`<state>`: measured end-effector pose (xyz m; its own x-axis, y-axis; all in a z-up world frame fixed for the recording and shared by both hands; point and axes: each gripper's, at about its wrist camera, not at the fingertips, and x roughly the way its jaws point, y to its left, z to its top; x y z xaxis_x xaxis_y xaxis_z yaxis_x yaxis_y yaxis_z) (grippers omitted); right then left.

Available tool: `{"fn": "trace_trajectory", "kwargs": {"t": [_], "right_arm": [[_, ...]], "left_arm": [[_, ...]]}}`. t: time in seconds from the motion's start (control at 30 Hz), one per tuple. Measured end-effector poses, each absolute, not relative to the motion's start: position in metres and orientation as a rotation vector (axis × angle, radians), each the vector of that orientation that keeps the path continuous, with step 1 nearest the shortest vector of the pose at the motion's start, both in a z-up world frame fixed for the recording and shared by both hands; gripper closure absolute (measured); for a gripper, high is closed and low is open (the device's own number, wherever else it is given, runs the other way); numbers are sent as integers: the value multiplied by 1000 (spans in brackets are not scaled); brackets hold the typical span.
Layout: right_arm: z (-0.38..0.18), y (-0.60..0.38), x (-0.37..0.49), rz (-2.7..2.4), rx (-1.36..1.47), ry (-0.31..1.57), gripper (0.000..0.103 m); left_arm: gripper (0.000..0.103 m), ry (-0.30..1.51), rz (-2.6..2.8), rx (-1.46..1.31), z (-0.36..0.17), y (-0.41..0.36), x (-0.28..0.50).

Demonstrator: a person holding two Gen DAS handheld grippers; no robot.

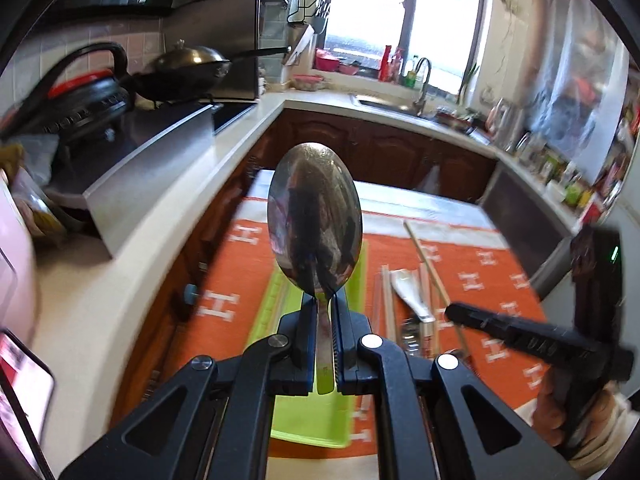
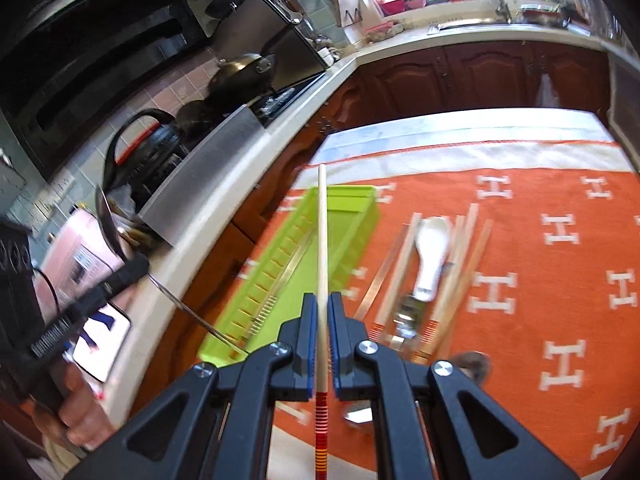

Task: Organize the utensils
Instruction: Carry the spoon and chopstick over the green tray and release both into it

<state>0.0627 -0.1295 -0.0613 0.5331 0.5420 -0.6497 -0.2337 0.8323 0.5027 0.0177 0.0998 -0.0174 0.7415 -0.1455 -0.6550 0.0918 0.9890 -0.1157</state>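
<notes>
My left gripper point(image 1: 323, 304) is shut on the handle of a metal spoon point(image 1: 315, 216), bowl pointing away, held above the green tray point(image 1: 280, 292). In the right wrist view this gripper point(image 2: 120, 276) and the spoon point(image 2: 108, 220) show at the left, beside the tray. My right gripper point(image 2: 322, 304) is shut on a wooden chopstick point(image 2: 322, 240) with a red-striped end, held over the green tray point(image 2: 360, 216). A metal chopstick point(image 2: 288, 268) lies inside the tray. To the tray's right lie several chopsticks point(image 2: 468, 256) and a white ceramic spoon point(image 2: 430, 256) on the orange cloth.
The orange cloth point(image 2: 540, 280) with white H marks covers the table. A white kitchen counter point(image 1: 132, 264) with a stove, kettle and wok runs along the left. Dark wood cabinets point(image 2: 480, 76) and a sink stand at the back. A phone point(image 2: 100, 340) lies at the left.
</notes>
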Motion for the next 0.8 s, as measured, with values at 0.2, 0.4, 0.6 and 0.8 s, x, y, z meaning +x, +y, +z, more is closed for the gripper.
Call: {"fn": "trace_trajectory", "kwargs": {"t": [0.2, 0.4, 0.6, 0.8], "right_arm": [[-58, -86, 95, 503, 494, 919, 97], [-79, -63, 126, 463, 588, 966, 97], [-111, -64, 149, 381, 680, 1037, 97], [-132, -62, 154, 344, 699, 1095, 94]], "left_arm": [[98, 805, -103, 35, -41, 101, 46], [98, 883, -114, 69, -76, 95, 71], [88, 872, -94, 18, -78, 104, 83], [81, 879, -54, -54, -81, 120, 95]]}}
